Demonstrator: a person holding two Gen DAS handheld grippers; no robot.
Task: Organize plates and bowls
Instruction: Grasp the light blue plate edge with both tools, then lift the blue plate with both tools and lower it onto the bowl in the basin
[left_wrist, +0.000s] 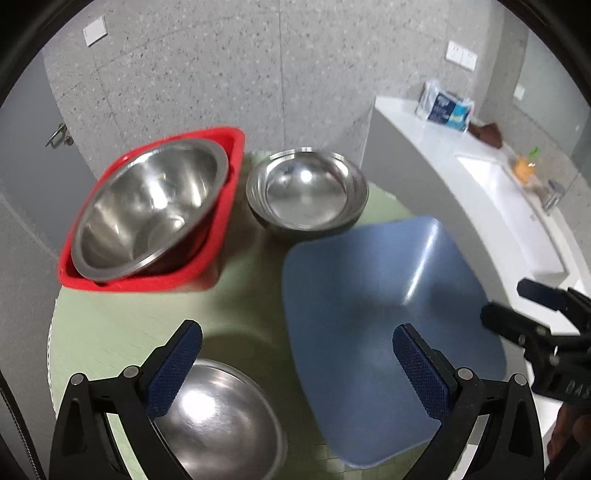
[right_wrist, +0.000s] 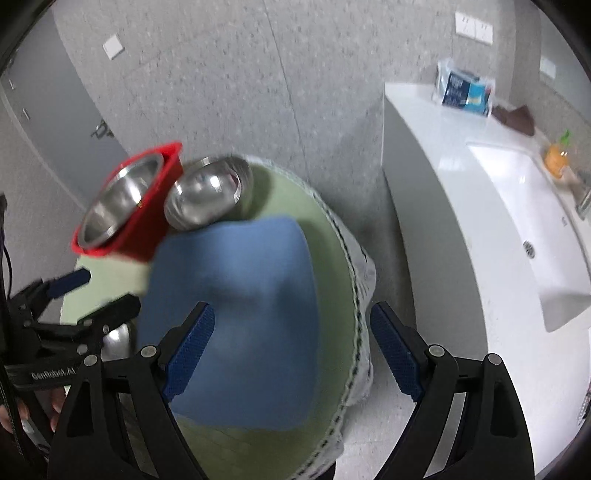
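"GenRobot.AI" marks the left gripper, jaws spread like the right gripper's, above shiny steel bowls, one tilted in a red basin.

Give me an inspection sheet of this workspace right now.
Surface: round table with a green cloth, partly covered by a blue mat.
Job's things: steel bowl tilted inside a red basin; stacked steel bowls beside it; another steel bowl under the left tongs.
Clutter: nothing seen on the table.
Grippers: left tongs open, empty; right tongs open, empty.
Cables: dark cord at the right view's left edge.
Surroundings: speckled wall, white counter with sink, blue packet, door handle.
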